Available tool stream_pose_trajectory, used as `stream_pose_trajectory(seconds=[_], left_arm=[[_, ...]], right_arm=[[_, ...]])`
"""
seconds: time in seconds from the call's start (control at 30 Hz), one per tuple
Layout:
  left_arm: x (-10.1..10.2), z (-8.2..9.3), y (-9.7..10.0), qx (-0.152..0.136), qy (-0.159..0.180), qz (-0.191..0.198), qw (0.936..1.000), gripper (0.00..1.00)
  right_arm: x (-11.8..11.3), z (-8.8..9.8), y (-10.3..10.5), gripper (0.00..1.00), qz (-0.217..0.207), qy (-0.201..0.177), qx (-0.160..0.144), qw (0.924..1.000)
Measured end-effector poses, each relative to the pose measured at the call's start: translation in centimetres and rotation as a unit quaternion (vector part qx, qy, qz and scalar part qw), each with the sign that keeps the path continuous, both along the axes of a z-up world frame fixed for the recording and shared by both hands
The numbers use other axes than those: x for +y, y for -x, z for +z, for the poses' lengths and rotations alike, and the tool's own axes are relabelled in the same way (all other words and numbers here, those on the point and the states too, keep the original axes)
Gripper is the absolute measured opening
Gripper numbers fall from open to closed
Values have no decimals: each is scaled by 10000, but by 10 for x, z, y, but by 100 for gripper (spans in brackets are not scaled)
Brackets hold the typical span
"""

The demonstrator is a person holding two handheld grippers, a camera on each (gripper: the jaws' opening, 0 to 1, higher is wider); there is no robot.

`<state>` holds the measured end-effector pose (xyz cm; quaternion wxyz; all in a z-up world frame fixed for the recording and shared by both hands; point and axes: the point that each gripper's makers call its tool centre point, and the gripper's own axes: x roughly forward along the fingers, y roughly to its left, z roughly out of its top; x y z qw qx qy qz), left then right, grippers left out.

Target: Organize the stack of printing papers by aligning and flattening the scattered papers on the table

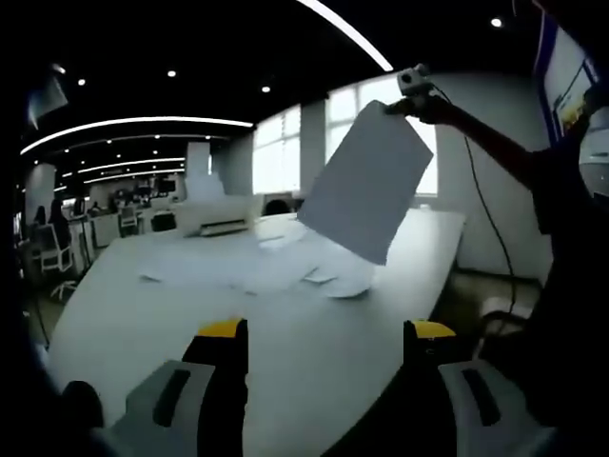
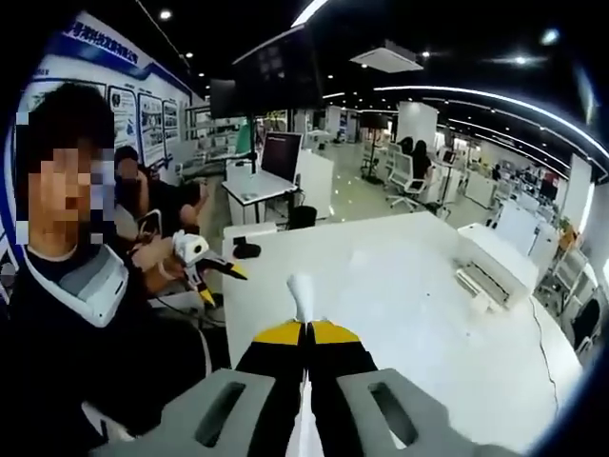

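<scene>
right gripper [image 2: 306,328] fingers clenched on paper sheet [image 1: 366,181], lifted above scattered papers [image 1: 285,271] on table [image 1: 314,352]; left gripper [image 1: 328,328] fingers released.

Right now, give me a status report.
Left tongs open, empty. Right tongs shut on sheet, lifted. Loose papers scattered on table.

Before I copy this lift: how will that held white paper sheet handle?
The held white paper sheet, pinched at one corner by the right gripper, hangs nearly flat, so probably light and fairly stiff. It would likely flop if swung. The scattered white papers probably slide easily on the smooth white table.
</scene>
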<state>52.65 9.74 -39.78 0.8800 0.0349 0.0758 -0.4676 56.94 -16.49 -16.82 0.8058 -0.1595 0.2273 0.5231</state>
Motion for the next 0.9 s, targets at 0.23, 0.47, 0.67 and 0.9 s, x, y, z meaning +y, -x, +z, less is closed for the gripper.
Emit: stream_pose_trajectory(seconds=[0.23,0.47,0.67,0.9], left_arm=[[-1,-2,0,16,20,-26,10000,69],[0,-4,1,51,41,-28,10000,69],[-1,-5,0,65,50,-41,10000,69],[-3,-9,0,124,64,-83,9999,69]], right_arm=[[3,-19,-3,0,279,287,224,9989],[2,-31,-18,0,311,378,573,9972],[0,-48,-36,0,259,558,754,9953],[1,-75,-53,0,217,747,992,9920]])
